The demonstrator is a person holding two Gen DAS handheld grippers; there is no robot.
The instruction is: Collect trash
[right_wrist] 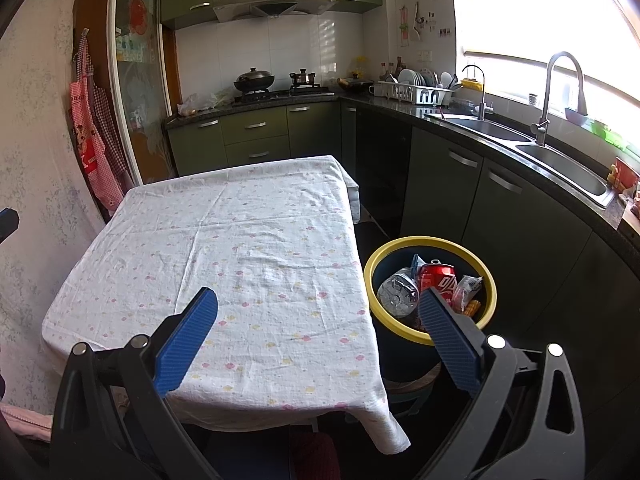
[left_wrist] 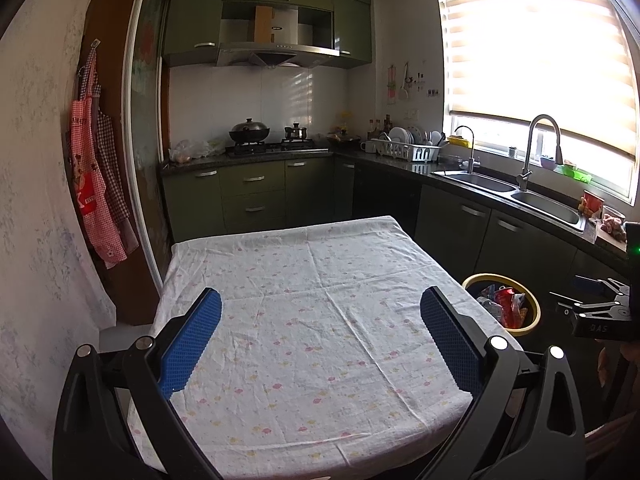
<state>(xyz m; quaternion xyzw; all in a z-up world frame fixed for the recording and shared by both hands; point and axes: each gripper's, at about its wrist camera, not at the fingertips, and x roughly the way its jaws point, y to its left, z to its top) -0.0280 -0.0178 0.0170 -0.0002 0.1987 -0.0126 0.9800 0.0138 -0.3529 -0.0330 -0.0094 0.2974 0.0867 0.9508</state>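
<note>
A dark trash bin with a yellow rim [right_wrist: 432, 336] stands on the floor to the right of the table. It holds a red soda can [right_wrist: 437, 280], a crushed clear plastic bottle [right_wrist: 396, 292] and snack wrappers [right_wrist: 468, 288]. The bin also shows in the left wrist view [left_wrist: 534, 312]. My left gripper [left_wrist: 320, 300] is open and empty above the cloth-covered table [left_wrist: 320, 280]. My right gripper [right_wrist: 318, 300] is open and empty, held over the table's right front edge, its right finger in front of the bin. The right gripper's body shows at the left wrist view's right edge [left_wrist: 600, 316].
The table carries a white flowered cloth [right_wrist: 240, 240]. Green cabinets, a stove with a wok [right_wrist: 254, 79], a dish rack [right_wrist: 416, 92] and a double sink [right_wrist: 560, 160] line the counters. Aprons [left_wrist: 96, 184] hang on the left wall.
</note>
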